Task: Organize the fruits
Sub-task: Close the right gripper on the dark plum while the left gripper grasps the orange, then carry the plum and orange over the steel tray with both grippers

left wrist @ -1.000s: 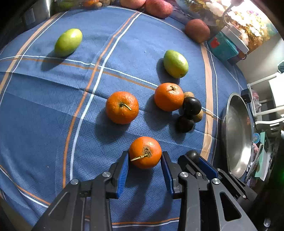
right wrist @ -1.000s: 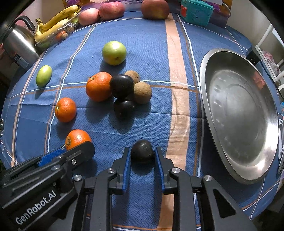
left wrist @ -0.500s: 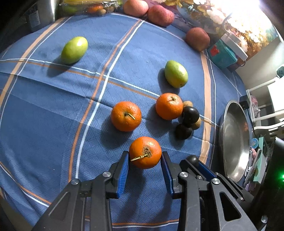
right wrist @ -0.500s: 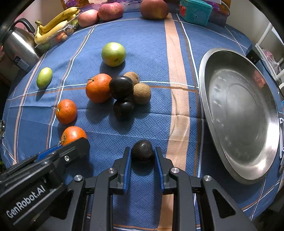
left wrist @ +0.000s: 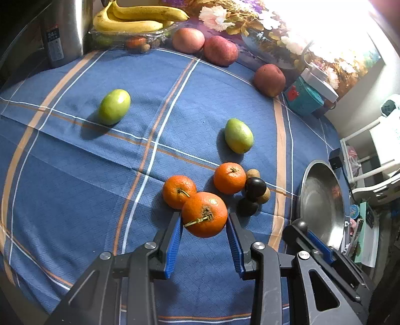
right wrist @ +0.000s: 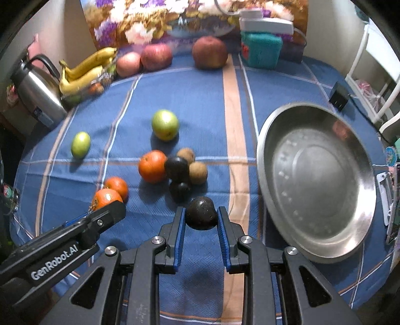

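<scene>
My left gripper (left wrist: 203, 226) pinches a stemmed orange (left wrist: 204, 214) between its blue pads, and compared with a second ago that orange is up off the blue plaid tablecloth (left wrist: 75, 175); it now overlaps the nearer loose orange (left wrist: 179, 191) in my left view, where before there was clear cloth between them. My right gripper (right wrist: 201, 221) is clamped on a dark round fruit (right wrist: 201, 216), likewise raised from the cloth since the earlier frame. Both cameras sit higher now, so the bananas (left wrist: 136, 18) and the kettle (right wrist: 37, 92) at the far edge show more fully. On the cloth, a third orange (right wrist: 152, 166) touches the cluster of dark and brown fruits (right wrist: 186, 172). The steel bowl (right wrist: 275, 200) lies to my right, with nothing in it.
</scene>
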Demonstrator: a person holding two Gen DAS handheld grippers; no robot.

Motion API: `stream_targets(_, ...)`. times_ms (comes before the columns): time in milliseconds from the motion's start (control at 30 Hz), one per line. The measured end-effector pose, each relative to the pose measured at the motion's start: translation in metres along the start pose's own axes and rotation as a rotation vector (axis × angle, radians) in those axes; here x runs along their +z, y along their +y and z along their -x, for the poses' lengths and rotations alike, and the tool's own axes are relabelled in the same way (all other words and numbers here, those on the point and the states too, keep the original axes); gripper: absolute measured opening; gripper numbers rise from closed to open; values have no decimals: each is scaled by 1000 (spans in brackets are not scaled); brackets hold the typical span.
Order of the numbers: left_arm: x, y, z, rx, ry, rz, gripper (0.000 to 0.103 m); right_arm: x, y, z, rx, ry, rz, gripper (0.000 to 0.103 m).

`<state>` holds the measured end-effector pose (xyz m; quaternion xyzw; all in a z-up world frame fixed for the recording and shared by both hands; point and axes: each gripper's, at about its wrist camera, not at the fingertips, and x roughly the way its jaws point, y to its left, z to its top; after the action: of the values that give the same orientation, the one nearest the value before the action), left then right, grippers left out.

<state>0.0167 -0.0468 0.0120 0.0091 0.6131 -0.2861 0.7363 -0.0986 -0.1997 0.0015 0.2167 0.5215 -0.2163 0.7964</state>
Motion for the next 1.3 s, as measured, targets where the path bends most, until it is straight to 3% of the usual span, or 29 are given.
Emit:
stream_targets(167, 17, -1, -5, 13, 19, 28, 38, 6, 1, 7, -17, -4, -14, 26)
stream_targets(633, 62, -40, -12, 32, -27, -37, 38, 51, -8, -5, -32, -10, -75, 26)
stream_targets(933, 60, -89, -26, 18, -27, -129, 38, 65, -45, 4, -87, -38, -133, 26)
stream_targets(1300, 40, -138, -42, -27, -34, -251, 38, 56, -116, 7, -166, -42, -263, 26)
